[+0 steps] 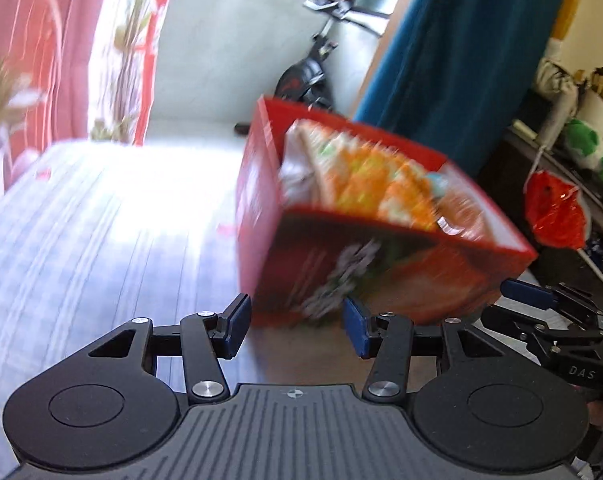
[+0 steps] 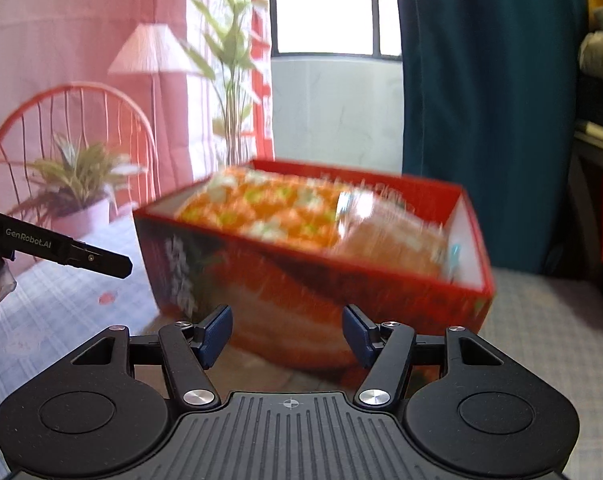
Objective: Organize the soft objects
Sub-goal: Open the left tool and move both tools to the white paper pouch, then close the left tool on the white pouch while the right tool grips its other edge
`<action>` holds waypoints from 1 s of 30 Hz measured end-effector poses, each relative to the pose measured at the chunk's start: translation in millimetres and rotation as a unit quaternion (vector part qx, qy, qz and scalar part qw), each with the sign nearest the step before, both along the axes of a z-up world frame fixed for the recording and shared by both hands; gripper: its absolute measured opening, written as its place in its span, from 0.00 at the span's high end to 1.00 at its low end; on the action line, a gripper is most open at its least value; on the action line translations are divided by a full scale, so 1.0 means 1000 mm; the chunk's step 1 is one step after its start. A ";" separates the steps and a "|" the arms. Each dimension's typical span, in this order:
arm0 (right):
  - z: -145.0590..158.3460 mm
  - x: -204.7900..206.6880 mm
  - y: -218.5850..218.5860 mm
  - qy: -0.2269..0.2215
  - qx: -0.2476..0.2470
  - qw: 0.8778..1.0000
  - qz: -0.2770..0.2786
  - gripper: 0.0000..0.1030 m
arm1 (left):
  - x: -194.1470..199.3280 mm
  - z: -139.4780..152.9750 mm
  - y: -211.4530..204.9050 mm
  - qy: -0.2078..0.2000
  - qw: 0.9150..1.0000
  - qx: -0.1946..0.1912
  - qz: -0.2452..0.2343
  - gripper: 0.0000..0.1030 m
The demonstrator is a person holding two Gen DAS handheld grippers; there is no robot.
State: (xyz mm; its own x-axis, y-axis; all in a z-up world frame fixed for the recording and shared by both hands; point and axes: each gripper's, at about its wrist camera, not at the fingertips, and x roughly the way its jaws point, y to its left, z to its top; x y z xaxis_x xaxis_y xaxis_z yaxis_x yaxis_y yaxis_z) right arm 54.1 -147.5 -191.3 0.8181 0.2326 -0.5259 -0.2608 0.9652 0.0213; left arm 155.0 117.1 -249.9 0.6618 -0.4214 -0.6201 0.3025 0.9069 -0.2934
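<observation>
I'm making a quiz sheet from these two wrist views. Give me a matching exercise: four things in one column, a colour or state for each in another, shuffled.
Things:
1. box
2. curtain
3. folded cloth in the box
4. right gripper

Colours or states:
A. dark teal
B. orange with pale patches
C. red, lid off
D. open, nothing between its fingers

Pairs: 1-C, 2-A, 3-B, 4-D
</observation>
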 end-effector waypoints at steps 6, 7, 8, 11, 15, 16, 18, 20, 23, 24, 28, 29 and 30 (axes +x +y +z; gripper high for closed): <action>-0.029 0.003 0.000 0.044 0.005 0.999 -0.012 0.44 | 0.009 -0.033 -0.011 0.031 0.999 0.026 -0.003 0.50; -0.033 0.003 0.000 0.051 0.005 0.999 -0.015 0.44 | 0.012 -0.038 -0.013 0.036 0.999 0.024 -0.002 0.51; -0.037 0.004 -0.001 0.058 0.006 0.998 -0.017 0.44 | 0.014 -0.042 -0.015 0.040 0.999 0.025 -0.002 0.53; -0.047 0.004 -0.003 0.076 0.009 0.997 -0.017 0.44 | 0.012 -0.053 -0.024 0.048 0.998 0.049 -0.009 0.58; -0.054 0.002 -0.004 0.085 0.006 0.996 -0.007 0.44 | 0.000 -0.054 -0.039 0.042 0.996 0.059 -0.042 0.58; -0.055 0.002 -0.004 0.088 0.009 0.996 -0.008 0.44 | -0.002 -0.055 -0.040 0.044 0.996 0.055 -0.049 0.58; -0.058 0.003 -0.005 0.093 0.016 0.995 -0.010 0.44 | -0.009 -0.056 -0.046 0.044 0.996 0.054 -0.061 0.58; -0.061 0.003 -0.005 0.099 0.021 0.995 -0.010 0.44 | -0.014 -0.056 -0.054 0.043 0.995 0.057 -0.070 0.58; -0.066 0.002 -0.004 0.109 0.020 0.994 -0.009 0.44 | -0.023 -0.057 -0.064 0.048 0.995 0.046 -0.078 0.58; -0.067 0.002 -0.005 0.110 0.022 0.994 -0.011 0.44 | -0.026 -0.057 -0.068 0.050 0.995 0.042 -0.080 0.58; -0.070 -0.006 -0.013 0.117 0.031 0.992 -0.030 0.41 | -0.041 -0.061 -0.081 0.052 0.995 0.035 -0.082 0.58; -0.070 -0.008 -0.016 0.117 0.031 0.992 -0.032 0.41 | -0.046 -0.061 -0.083 0.052 0.995 0.036 -0.082 0.58; -0.070 -0.012 -0.017 0.117 0.029 0.992 -0.034 0.40 | -0.051 -0.062 -0.086 0.052 0.995 0.037 -0.081 0.58</action>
